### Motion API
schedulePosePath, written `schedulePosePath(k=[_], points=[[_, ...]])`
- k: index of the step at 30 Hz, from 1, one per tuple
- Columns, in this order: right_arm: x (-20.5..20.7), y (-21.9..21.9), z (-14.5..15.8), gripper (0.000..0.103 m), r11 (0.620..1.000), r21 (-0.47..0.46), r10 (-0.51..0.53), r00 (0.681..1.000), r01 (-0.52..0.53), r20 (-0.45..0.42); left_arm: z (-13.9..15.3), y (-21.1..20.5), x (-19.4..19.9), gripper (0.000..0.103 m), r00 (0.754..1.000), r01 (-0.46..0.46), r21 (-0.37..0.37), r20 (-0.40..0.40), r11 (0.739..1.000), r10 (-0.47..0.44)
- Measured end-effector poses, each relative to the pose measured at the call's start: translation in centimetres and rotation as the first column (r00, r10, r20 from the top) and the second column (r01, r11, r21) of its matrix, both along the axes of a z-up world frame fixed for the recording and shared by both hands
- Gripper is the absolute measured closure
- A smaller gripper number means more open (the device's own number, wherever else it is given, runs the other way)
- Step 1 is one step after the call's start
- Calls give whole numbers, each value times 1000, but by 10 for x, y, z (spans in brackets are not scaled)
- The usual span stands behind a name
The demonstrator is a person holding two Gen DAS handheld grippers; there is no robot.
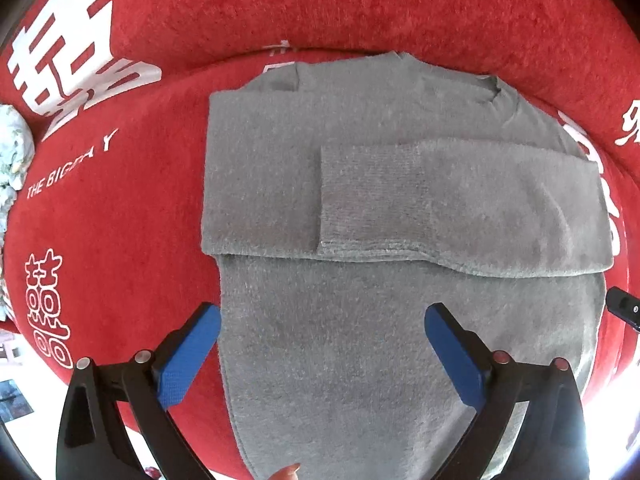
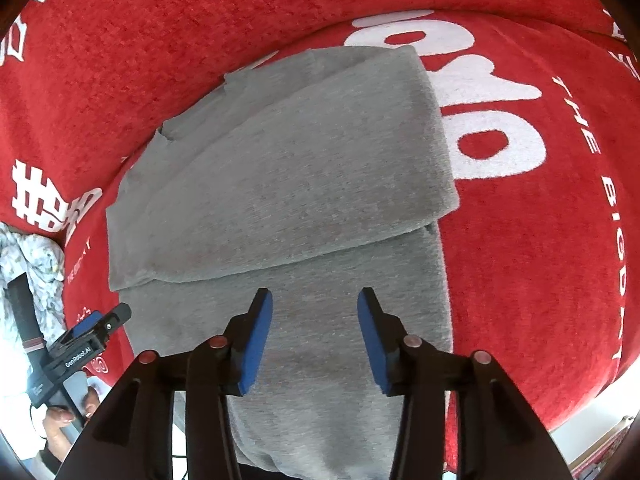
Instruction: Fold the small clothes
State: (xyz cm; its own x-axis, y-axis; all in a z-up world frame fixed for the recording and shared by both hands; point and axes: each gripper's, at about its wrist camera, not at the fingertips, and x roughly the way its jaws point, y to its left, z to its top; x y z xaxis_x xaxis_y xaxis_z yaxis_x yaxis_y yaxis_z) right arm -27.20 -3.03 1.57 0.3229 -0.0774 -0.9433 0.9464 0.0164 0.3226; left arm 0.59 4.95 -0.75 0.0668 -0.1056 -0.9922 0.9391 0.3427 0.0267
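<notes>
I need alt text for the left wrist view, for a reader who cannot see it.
A grey sweater lies flat on a red blanket with white lettering, both sleeves folded across its chest. The left gripper hangs above the sweater's lower half with its blue-padded jaws wide open, holding nothing.

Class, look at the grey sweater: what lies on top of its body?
Both sleeves are folded across the grey sweater; the right sleeve lies uppermost. The chest beneath them and most of the left sleeve are covered.
</notes>
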Motion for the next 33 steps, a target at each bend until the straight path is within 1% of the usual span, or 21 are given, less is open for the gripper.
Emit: schedulePosePath(k=[2,5,6,8,9,12,14,15,17,21,22,23,24,26,28,29,33], points=[[5,0,-2,44,1000,12,-3,999,3,39,1,1,-1,1,1000,-2,0,18,1000,2],[25,-1,-11,44,998,65,-27,983,15,181,0,5,7,1,999,-24,6,34,1000,23],[36,-2,-16,44,996,90,-40,970,19,239,0,7,9,1,999,-34,9,33,999,34],[56,-3,-24,44,991,129,-58,946,17,318,-2,13,17,1,998,-59,14,33,998,59],[69,-3,-31,44,988,156,-75,927,18,366,-2,16,20,1,997,-69,16,35,998,68],[104,-3,-55,44,971,238,-147,873,36,465,-4,25,33,1,995,-98,21,38,995,97],[122,-1,-71,44,957,285,-198,845,56,497,-5,30,42,1,992,-119,21,37,993,118],[132,0,-81,44,946,317,-233,826,71,513,-5,33,47,1,991,-128,19,36,992,127],[145,4,-94,44,931,352,-285,799,99,530,-5,38,54,1,989,-145,16,30,989,144],[157,5,-105,44,915,365,-363,749,174,554,-6,47,68,1,985,-173,11,14,985,173],[158,4,-106,49,911,368,-377,741,188,555,-7,49,71,1,984,-179,10,11,984,178],[158,3,-105,75,909,365,-385,739,200,552,-7,51,74,1,983,-184,9,7,983,184],[160,2,-104,91,913,358,-374,754,197,540,-7,52,76,1,982,-189,8,5,982,189],[165,0,-102,91,925,336,-340,786,180,516,-7,55,80,1,980,-197,8,-1,980,197],[172,1,-101,91,941,308,-281,838,144,468,-7,56,81,1,980,-200,5,-2,980,200],[176,1,-103,92,945,300,-261,852,130,453,-8,57,82,1,980,-200,6,-3,980,200],[183,-4,-100,88,954,287,-215,872,91,440,-11,58,83,1,980,-199,18,-8,980,199]])
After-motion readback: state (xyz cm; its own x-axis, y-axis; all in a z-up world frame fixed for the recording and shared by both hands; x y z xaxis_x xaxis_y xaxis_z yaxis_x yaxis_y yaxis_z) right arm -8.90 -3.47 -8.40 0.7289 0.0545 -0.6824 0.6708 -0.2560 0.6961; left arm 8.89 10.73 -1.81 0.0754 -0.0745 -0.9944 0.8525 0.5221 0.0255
